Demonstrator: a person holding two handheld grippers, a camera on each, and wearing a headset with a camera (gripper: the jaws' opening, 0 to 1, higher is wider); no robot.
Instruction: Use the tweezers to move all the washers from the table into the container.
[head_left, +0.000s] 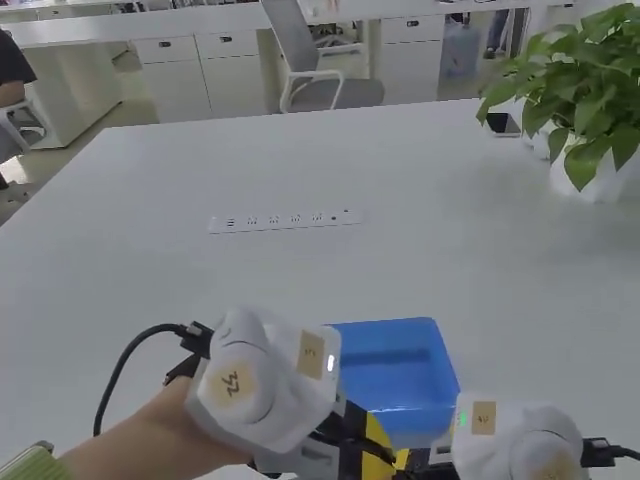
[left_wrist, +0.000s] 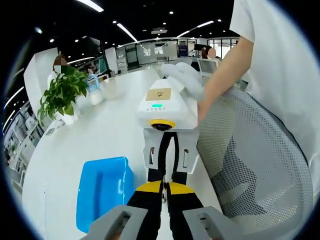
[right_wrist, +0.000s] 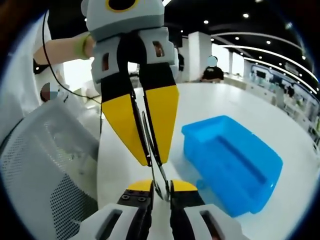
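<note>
Two grippers meet nose to nose over the near edge of the white table (head_left: 450, 250). The left gripper (right_wrist: 152, 160) pinches the tweezers (right_wrist: 157, 177) between its yellow jaws. The right gripper (right_wrist: 161, 189) is pressed together on their tip. The blue container (head_left: 400, 365) sits just beyond them.

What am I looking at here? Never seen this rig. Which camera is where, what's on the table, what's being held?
There is no robot. A person holds a hand-held gripper in each hand and wears a headset camera. The head view looks down at the white table, which carries a blue container, a power strip and a potted plant. The other two views come from fisheye cameras riding on the tools, so each sees the other facing it. The left hand-held gripper is shut on metal tweezers. Their tip reaches between the jaws of the right hand-held gripper, but whether that one grips is unclear.
</note>
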